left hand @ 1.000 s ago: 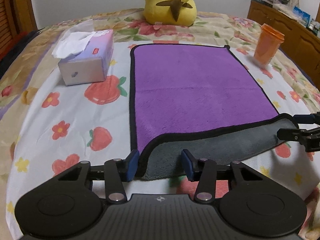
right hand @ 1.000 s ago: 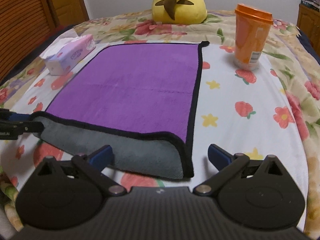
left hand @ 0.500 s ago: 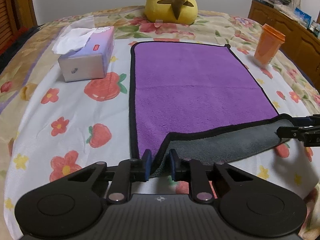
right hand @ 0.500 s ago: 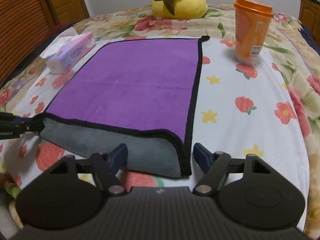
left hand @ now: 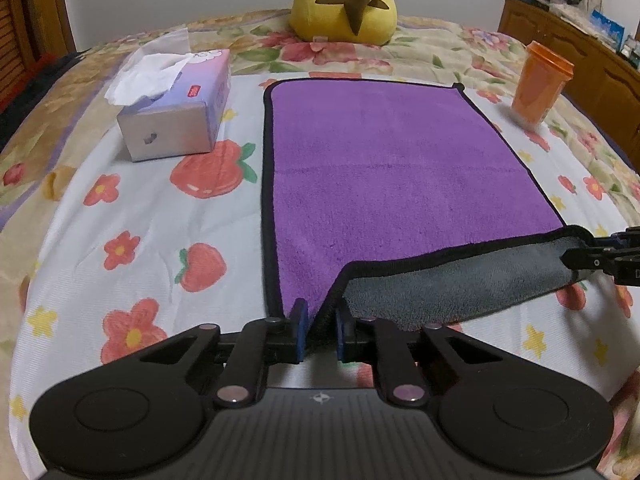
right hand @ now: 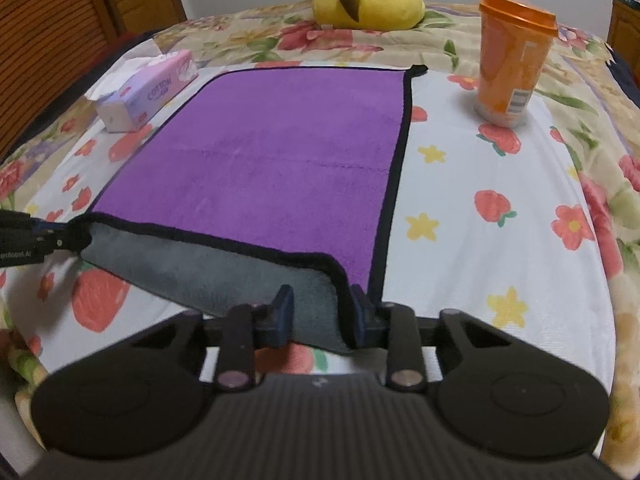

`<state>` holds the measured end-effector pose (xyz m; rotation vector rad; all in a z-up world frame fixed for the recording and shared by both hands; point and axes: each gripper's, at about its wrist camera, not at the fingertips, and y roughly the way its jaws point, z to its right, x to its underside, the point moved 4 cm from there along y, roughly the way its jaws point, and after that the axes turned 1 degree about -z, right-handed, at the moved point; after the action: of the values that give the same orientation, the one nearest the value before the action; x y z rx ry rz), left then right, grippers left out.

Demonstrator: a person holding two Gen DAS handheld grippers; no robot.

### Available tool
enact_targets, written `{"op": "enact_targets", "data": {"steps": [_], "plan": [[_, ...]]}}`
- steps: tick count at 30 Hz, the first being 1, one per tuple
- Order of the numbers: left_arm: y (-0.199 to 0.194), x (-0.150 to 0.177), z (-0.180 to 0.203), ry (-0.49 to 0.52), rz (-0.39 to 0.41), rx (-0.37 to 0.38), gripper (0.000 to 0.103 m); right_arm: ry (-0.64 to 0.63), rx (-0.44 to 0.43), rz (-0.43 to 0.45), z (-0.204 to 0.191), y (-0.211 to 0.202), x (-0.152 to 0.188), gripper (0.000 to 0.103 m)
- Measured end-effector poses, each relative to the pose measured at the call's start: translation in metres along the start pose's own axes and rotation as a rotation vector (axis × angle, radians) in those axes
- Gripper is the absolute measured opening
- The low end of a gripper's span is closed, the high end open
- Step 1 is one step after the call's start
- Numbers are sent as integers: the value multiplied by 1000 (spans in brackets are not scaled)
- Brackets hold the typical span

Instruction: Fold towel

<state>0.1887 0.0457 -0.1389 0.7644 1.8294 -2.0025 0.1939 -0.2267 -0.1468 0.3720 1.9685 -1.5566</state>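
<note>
Purple towel, black-edged, near hem turned up showing grey

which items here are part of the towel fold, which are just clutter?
In the job:
purple towel with black trim and grey underside
left tongs, at its near left corner
right tongs, at its near right corner

Lying about:
tissue box
orange lidded plastic cup
yellow plush toy

Bed with strawberry-print sheet, purple towel spread on it, tissue box, orange cup, yellow plush toy
</note>
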Motion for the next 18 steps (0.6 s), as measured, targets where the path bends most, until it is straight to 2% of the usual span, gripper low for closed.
{"op": "enact_targets", "data": {"steps": [3,7,9,12,18], "plan": [[-3,-1,1,5,15,0,9,-5,-2,1,0,0,0,23],[-8,-2,4,25,40,-5,9,-40,14,6,-4,0,0,19],[-12,-3,7,35,55,-9,9,-50,20,11,-5,0,0,8],[-18,-6,10,41,83,-6,9,-49,25,29,-3,-3,-2,5],[-28,-9,18,64,122,3,9,-45,22,70,-2,-9,-6,5]]}}
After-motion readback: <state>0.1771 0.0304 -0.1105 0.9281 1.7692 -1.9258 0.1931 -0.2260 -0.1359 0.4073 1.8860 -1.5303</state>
